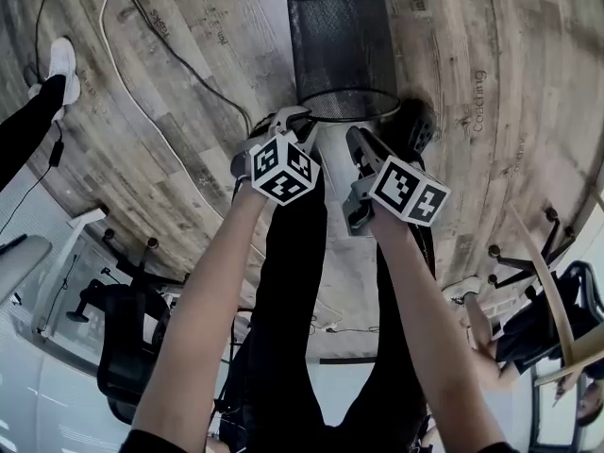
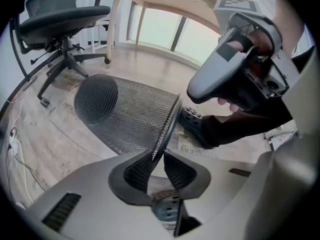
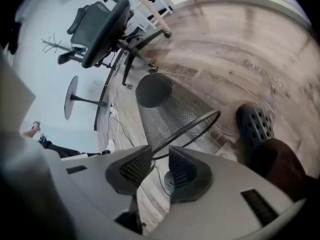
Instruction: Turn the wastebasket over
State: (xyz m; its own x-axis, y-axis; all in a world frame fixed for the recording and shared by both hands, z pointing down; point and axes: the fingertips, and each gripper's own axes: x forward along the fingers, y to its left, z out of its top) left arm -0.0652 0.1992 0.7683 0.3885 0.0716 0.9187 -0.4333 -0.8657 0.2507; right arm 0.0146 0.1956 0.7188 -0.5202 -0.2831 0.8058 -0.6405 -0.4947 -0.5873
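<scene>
The black mesh wastebasket (image 1: pixel 340 50) lies tilted on the wooden floor, closed base away from me and open rim toward me. My left gripper (image 1: pixel 297 121) is shut on the rim's left side; in the left gripper view the rim (image 2: pixel 170 124) runs down between the pads of that gripper (image 2: pixel 159 159). My right gripper (image 1: pixel 357 138) is at the rim's right side. In the right gripper view the wire rim (image 3: pixel 195 124) passes between the jaws of the right gripper (image 3: pixel 160 161), close to the left pad, with floor showing in the gap: open.
My dark perforated shoe (image 3: pixel 255 126) stands just right of the basket. Office chairs (image 2: pixel 60 19) (image 3: pixel 100 24) and a light wooden table leg (image 2: pixel 115 24) stand beyond it. Cables (image 1: pixel 142 111) trail over the floor at left, near another person's white shoe (image 1: pixel 61 64).
</scene>
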